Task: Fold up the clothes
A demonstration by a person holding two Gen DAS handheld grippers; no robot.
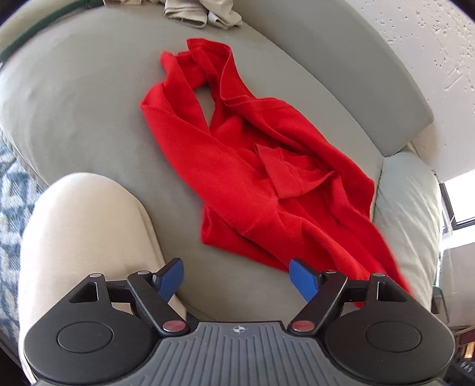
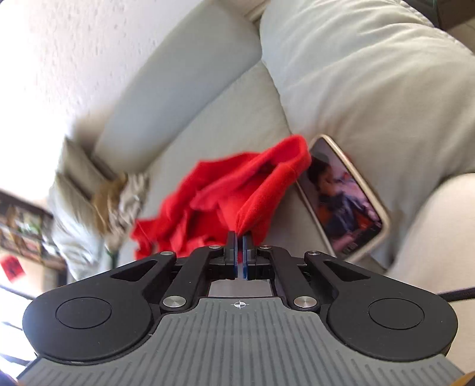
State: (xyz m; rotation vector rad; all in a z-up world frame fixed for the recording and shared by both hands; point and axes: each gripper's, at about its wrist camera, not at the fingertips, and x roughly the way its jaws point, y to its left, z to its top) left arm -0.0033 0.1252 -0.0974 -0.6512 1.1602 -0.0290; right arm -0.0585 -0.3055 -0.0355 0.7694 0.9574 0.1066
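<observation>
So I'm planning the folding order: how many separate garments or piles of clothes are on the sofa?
2. The red garment lies crumpled mid-seat, one edge pinched by the right gripper. A beige pile sits at the seat's far end. More may lie outside both views.

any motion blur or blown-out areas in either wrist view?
Left wrist view: mostly sharp; the red garment smears only at its lower-right edge; window at far right is blown out. Right wrist view: heavy motion blur on the clothes pile and left background; wall at upper left overexposed; phone screen soft; the right tool itself is crisp, shut on the red cloth. Both show strong fisheye curvature.
</observation>
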